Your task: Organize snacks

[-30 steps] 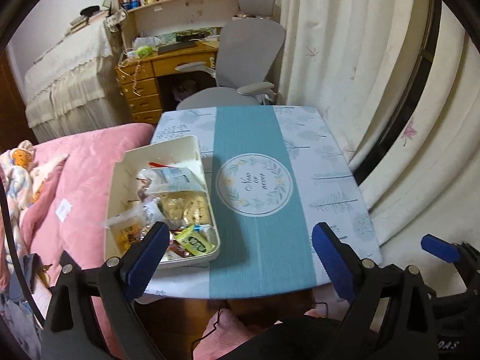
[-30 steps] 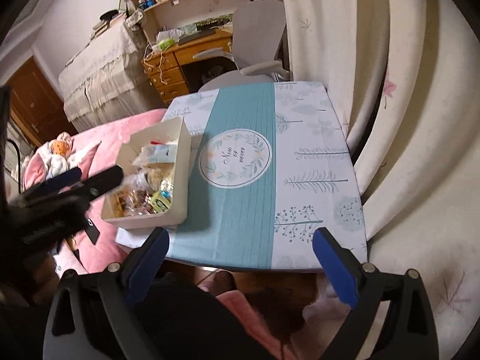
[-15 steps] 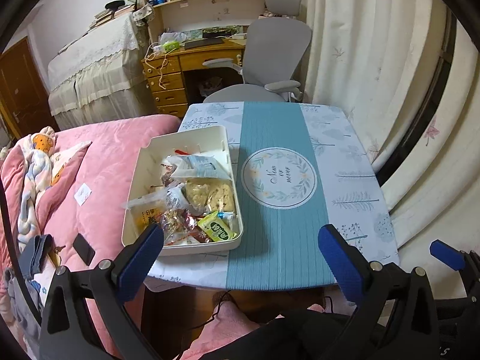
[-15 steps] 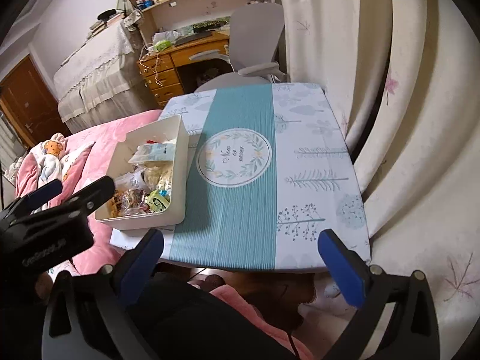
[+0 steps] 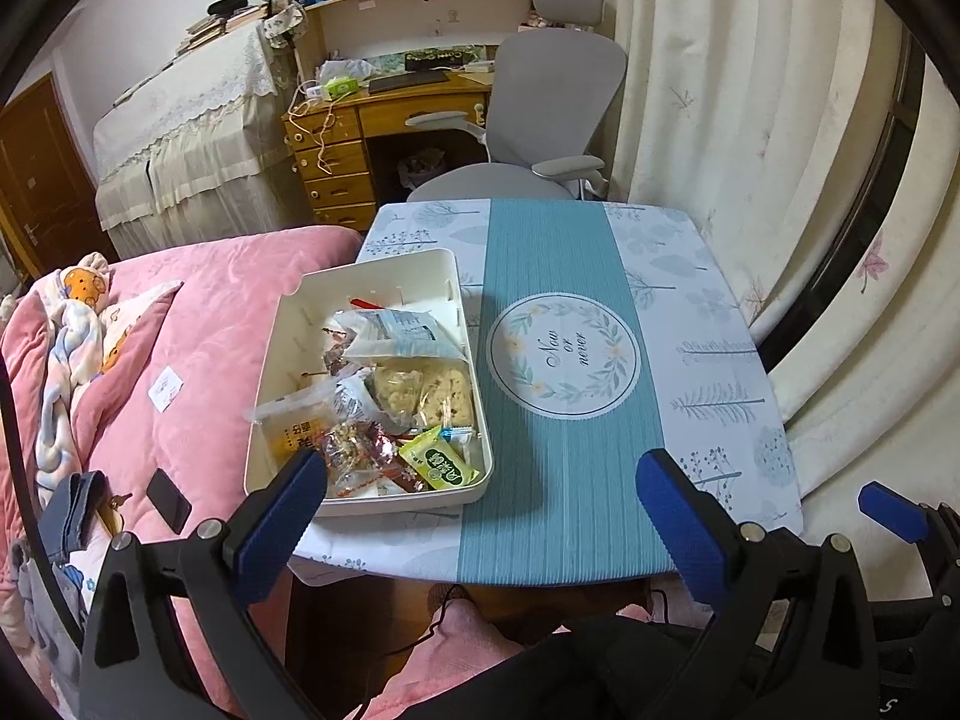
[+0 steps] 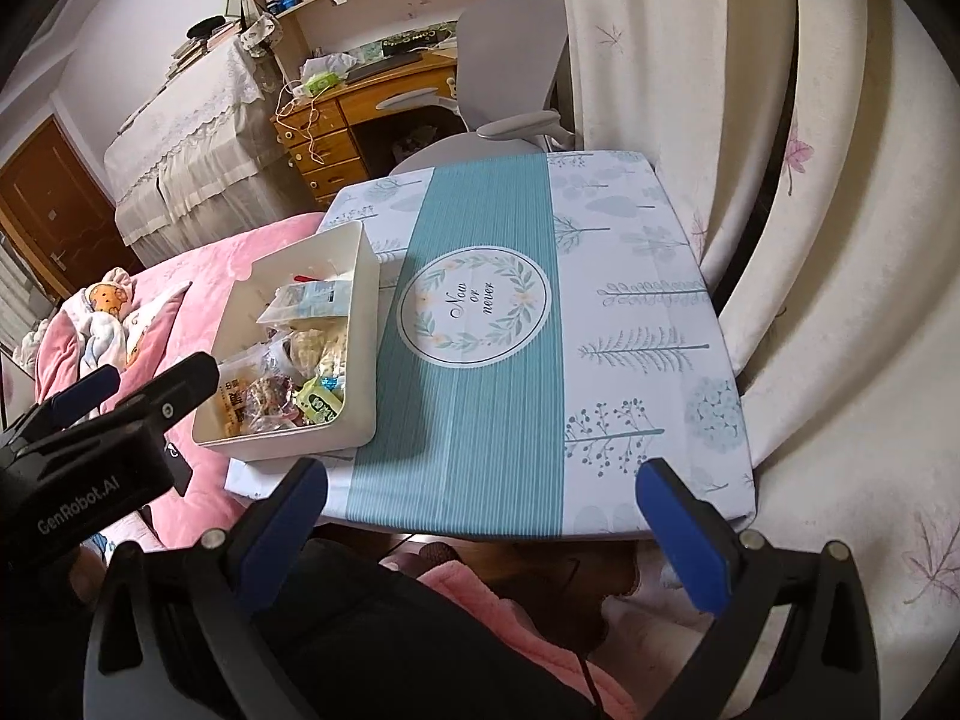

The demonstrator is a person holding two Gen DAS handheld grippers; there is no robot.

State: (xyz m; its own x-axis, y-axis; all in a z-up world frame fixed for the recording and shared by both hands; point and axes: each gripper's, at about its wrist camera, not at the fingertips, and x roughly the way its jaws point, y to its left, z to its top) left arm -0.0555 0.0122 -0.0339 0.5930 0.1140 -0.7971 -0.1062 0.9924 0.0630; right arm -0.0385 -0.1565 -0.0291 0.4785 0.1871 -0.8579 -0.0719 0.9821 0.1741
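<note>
A white bin [image 5: 300, 324] [image 6: 360, 372] full of wrapped snacks sits at the left edge of a small table [image 5: 708, 312] [image 6: 648, 312] covered in a teal and white cloth. On top lie a pale blue packet [image 5: 399, 327], a cracker bag [image 5: 429, 390] and a green sachet [image 5: 441, 465]. My left gripper [image 5: 480, 516] hovers open over the table's near edge, its left pad in front of the bin's near corner. The right gripper [image 6: 483, 516] is also open and empty above the near edge. In the right wrist view the left gripper's body shows at the left, beside the bin.
A pink quilted bed [image 5: 198, 324] with a dark phone [image 5: 168, 498] presses against the table's left side. A grey office chair [image 5: 540, 138] and a wooden desk [image 5: 360, 132] stand behind the table. Curtains [image 5: 750, 120] hang along the right. A person's dark-clothed legs are below the grippers.
The left wrist view has swung a little rightward, so the bin sits nearer its centre. The right gripper's jaws spread slightly wider. Both hands stayed roughly in place.
</note>
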